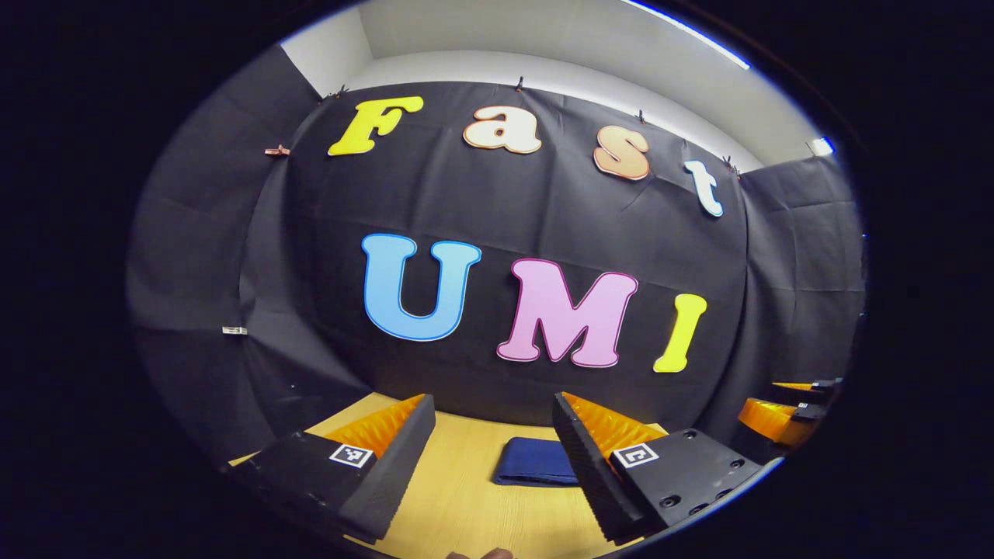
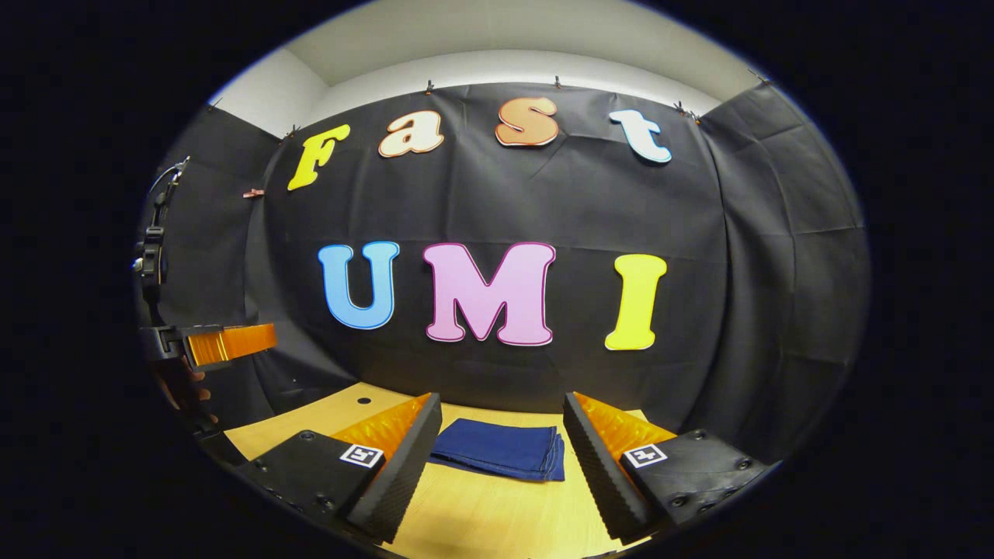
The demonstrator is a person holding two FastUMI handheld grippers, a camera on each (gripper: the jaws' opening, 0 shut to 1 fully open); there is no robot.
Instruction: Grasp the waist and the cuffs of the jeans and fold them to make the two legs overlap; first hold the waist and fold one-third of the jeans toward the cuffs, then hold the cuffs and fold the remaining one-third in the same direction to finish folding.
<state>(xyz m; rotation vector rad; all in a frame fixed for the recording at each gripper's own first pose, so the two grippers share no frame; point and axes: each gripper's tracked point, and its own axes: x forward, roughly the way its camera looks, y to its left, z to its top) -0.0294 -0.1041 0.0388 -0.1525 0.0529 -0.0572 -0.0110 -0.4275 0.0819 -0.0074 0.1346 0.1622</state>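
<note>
Left gripper view looks along the left tool, whose fingers stand wide apart and hold nothing, raised above the wooden surface; between them, farther off, lie the jeans, a dark blue folded bundle flat on the wood near the black cloth wall. The right gripper view shows the right tool likewise spread wide and empty, with the same jeans resting between its fingers' line of sight, several layers stacked at the near right corner. The folding looks already done. Denim of this kind should be soft but fairly thick and weighty, not slippery or fragile; a stack may slide apart if pinched by one layer, so I would take it at the layered edge, catching all plies together.
</note>
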